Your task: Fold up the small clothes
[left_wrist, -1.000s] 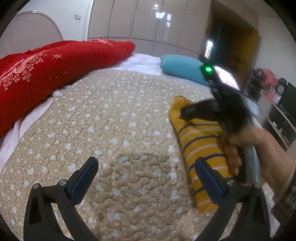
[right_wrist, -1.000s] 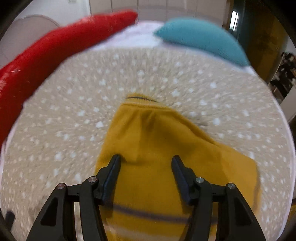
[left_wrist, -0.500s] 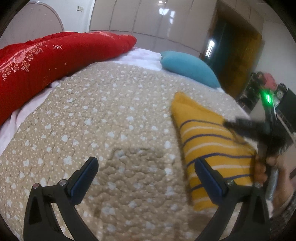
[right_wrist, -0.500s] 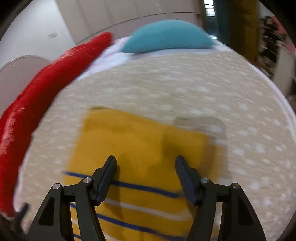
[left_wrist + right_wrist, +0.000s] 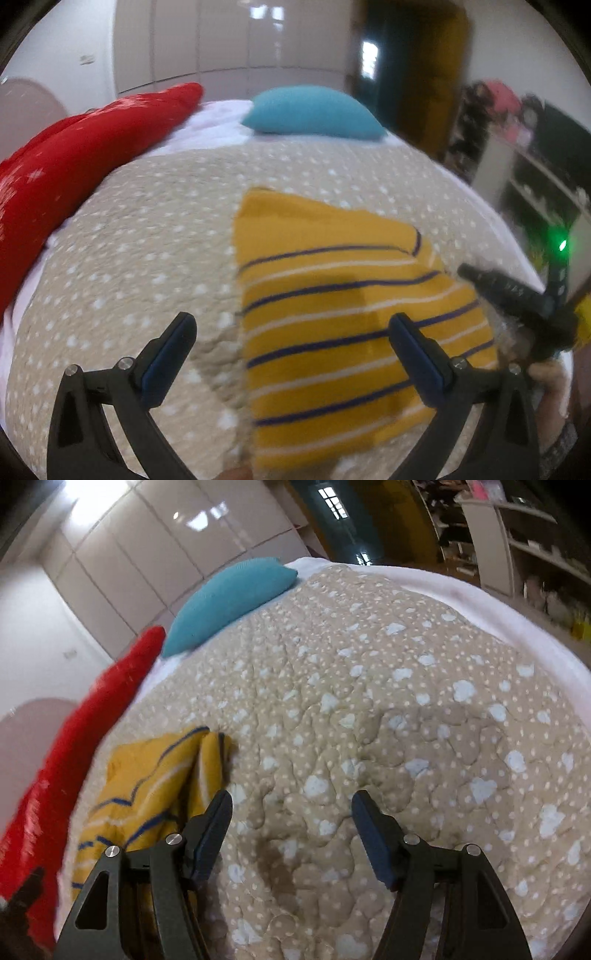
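The folded yellow knit garment with navy and white stripes (image 5: pixel 343 317) lies on the beige heart-print quilt (image 5: pixel 369 686); it looks soft, light and limp, best pinched at a corner. The left gripper (image 5: pixel 291 354) is spread above it, empty; the right gripper (image 5: pixel 291 834), jaws opening on nothing, hangs just beside it.

The bed (image 5: pixel 122 258) is covered by a beige quilt (image 5: pixel 388 709) printed with small white hearts and dots — puffy, stitched in a rippled pattern. A white sheet (image 5: pixel 517 627) shows along its edges. On the quilt lies a folded yellow garment (image 5: pixel 332 295) with dark blue and white stripes, flat and roughly rectangular. At the far end a teal pillow (image 5: pixel 314 110) rests on the white sheet, and a red quilt (image 5: pixel 74 155) with pale embroidery lies bunched along one side — its edge beside the beige cover.
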Action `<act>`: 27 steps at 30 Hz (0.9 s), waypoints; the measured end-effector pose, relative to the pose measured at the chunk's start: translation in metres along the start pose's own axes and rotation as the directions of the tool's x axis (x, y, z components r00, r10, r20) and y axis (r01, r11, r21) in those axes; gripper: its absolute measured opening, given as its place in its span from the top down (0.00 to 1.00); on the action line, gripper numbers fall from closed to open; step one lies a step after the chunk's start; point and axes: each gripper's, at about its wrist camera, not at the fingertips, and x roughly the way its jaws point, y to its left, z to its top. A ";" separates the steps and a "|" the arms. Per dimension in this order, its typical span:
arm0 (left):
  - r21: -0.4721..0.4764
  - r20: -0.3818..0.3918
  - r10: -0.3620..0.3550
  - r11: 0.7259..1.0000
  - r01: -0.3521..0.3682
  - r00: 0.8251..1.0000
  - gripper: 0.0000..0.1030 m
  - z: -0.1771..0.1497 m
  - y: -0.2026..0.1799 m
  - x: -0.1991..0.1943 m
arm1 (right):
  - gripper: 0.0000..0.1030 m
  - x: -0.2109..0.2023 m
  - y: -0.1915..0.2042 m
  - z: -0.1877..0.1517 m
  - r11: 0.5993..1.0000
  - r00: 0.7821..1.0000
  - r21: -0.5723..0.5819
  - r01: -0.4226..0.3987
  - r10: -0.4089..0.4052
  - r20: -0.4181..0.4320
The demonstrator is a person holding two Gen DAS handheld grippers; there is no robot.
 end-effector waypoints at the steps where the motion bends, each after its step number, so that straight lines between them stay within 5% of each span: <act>1: 0.016 -0.025 0.007 1.000 -0.006 1.000 0.00 -0.002 -0.005 0.010 | 0.28 0.002 0.000 0.000 1.000 1.000 0.004 -0.011 0.011 0.000; 6: -0.006 -0.118 0.004 1.000 -0.005 0.993 0.00 -0.021 -0.008 0.050 | 0.24 0.003 0.002 -0.001 0.999 0.999 -0.014 -0.044 0.044 0.010; 8: -0.143 -0.153 -0.106 0.986 0.084 0.983 0.00 -0.027 0.012 0.059 | 0.24 -0.002 0.000 -0.001 0.998 0.997 -0.006 -0.069 0.069 0.024; 11: -0.306 -0.161 -0.262 0.930 0.205 0.951 0.00 -0.033 0.039 0.070 | 0.41 -0.012 0.000 0.004 0.989 0.990 0.030 -0.142 0.141 0.019; 14: -0.235 -0.122 -0.223 0.953 0.190 0.967 0.00 -0.037 0.031 0.063 | 0.48 -0.006 0.022 0.017 0.960 0.958 0.018 -0.280 0.280 -0.066; 18: -0.213 -0.048 -0.189 0.961 0.175 0.981 0.00 -0.046 0.026 0.058 | 0.56 0.025 0.060 0.032 0.955 0.945 -0.080 -0.286 0.267 -0.191; 21: -0.216 -0.024 -0.196 0.958 0.186 0.980 0.00 -0.051 0.030 0.055 | 0.91 0.060 0.072 0.037 0.961 0.932 -0.106 -0.257 0.217 -0.291; 27: -0.217 -0.006 -0.198 0.957 0.192 0.980 0.00 -0.056 0.032 0.053 | 0.94 0.050 0.061 0.048 0.944 0.942 -0.086 -0.320 0.307 -0.134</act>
